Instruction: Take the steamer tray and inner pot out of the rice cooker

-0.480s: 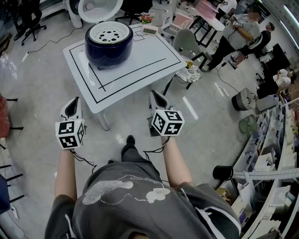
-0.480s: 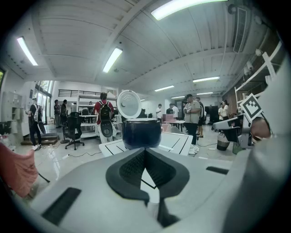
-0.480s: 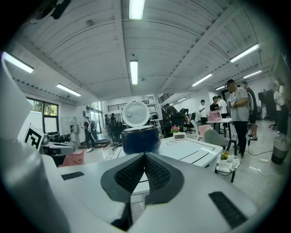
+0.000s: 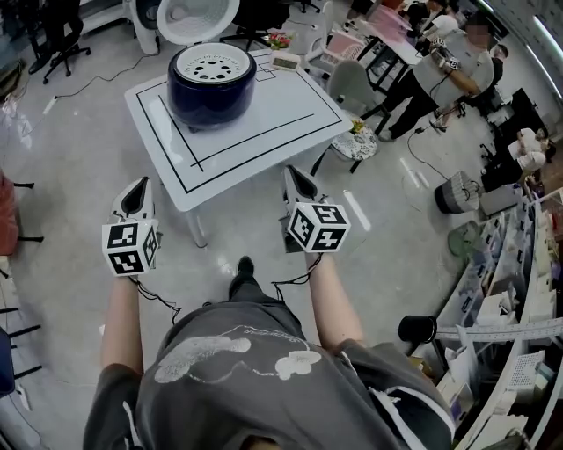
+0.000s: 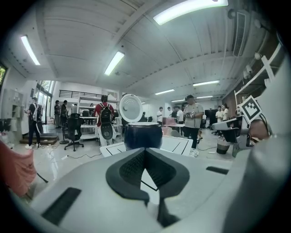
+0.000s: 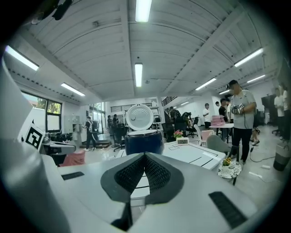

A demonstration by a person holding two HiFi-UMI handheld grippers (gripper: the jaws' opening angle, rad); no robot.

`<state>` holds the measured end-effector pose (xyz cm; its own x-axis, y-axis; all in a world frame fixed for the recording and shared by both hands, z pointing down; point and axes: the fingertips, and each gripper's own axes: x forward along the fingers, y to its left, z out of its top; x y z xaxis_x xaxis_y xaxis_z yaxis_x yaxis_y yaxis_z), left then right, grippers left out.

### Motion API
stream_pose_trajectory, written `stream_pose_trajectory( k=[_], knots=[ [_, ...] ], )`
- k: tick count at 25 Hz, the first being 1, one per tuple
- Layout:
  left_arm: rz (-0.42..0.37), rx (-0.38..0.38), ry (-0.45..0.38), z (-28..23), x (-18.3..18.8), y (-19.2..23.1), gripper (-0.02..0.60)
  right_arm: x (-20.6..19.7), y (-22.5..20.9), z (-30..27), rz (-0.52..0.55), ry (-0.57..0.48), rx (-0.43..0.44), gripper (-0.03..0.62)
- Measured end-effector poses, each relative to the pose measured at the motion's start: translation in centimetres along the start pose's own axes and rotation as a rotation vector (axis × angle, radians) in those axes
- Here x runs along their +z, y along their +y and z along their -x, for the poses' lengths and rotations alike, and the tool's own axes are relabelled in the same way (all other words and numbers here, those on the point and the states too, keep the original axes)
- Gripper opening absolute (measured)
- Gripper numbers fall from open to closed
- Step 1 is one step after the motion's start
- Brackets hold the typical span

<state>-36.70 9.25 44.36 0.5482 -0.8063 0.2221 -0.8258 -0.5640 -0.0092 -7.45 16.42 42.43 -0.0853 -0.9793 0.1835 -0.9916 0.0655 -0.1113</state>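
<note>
Pale, glossy workshop floor (image 4: 70, 158) all round, with people (image 4: 449, 70) and desks off to the far right. Near the top of the head view, a white table (image 4: 290, 114) marked with black rectangles. On its far left part, the dark blue rice cooker (image 4: 211, 92), lid (image 4: 198, 16) tipped up and back. Seated in the cooker's mouth, the white steamer tray (image 4: 211, 63), round and full of holes. Inner pot hidden beneath it. Just behind and right of the cooker, a small digital display (image 4: 284, 60) at the table's far edge.

Left gripper (image 4: 139, 188) held out over the floor, to the left of the table's near corner, jaws pressed together with nothing between them. Right gripper (image 4: 291, 176) about level with it, tip overlapping the table's near edge in the head view, jaws likewise closed and empty. Both well apart from the cooker, pointed towards it and tilted slightly downward. Behind each, a marker cube, left (image 4: 130, 248) and right (image 4: 318, 227), then a bare forearm.

From both gripper views, cooker straight ahead beyond the closed pads, lid standing upright behind it, table top stretching between.
</note>
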Motion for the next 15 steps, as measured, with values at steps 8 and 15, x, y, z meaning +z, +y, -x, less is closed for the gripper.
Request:
stream_pose_trajectory(
  k=[8,15],
  knots=[
    [0.039,-0.064,-0.022,0.8,-1.4,-0.6,0.042,0.1,2.0,0.8,0.032,-0.064,0.010,0.033],
    [0.073,-0.140,-0.089,-0.4,-1.6,-2.8,0.379,-1.5,1.4,-0.3,0.097,-0.027,0.053,0.314]
  ],
)
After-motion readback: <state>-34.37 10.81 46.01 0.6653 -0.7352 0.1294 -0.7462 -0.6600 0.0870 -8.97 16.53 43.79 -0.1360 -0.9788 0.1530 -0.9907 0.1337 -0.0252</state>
